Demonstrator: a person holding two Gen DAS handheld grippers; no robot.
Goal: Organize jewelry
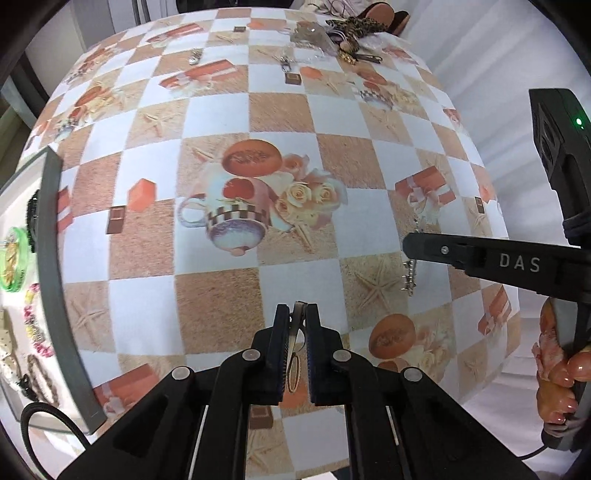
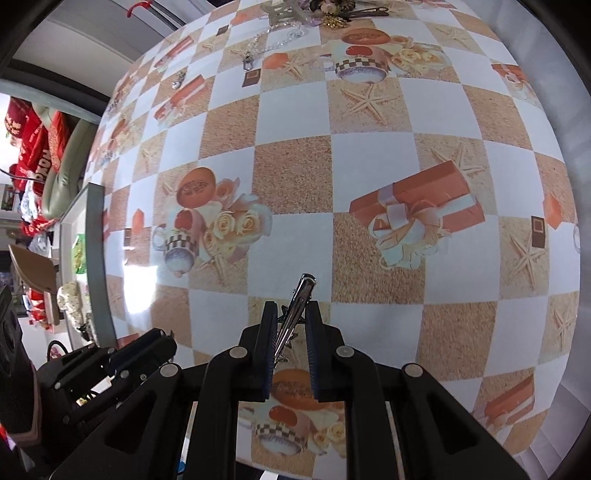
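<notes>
My left gripper [image 1: 297,310] is shut on a small metal hair clip [image 1: 295,332] with a gold oval part, held above the checked tablecloth. My right gripper [image 2: 291,308] is shut on a silver hair clip [image 2: 295,310] with a star-shaped ornament; the clip sticks up past the fingertips. In the left wrist view the right gripper's finger [image 1: 461,253] reaches in from the right, with the silver clip [image 1: 409,275] hanging below it. A grey-rimmed tray [image 1: 55,280] at the left holds a green bangle [image 1: 14,258], bead bracelets [image 1: 40,376] and pink pieces.
A pile of loose jewelry and hair accessories [image 1: 332,33] lies at the table's far edge, with a chain [image 2: 266,42] and small clips [image 1: 195,57] nearby. The tray rim [image 2: 98,266] shows at the left of the right wrist view. Red clothing [image 2: 33,147] hangs beyond the table.
</notes>
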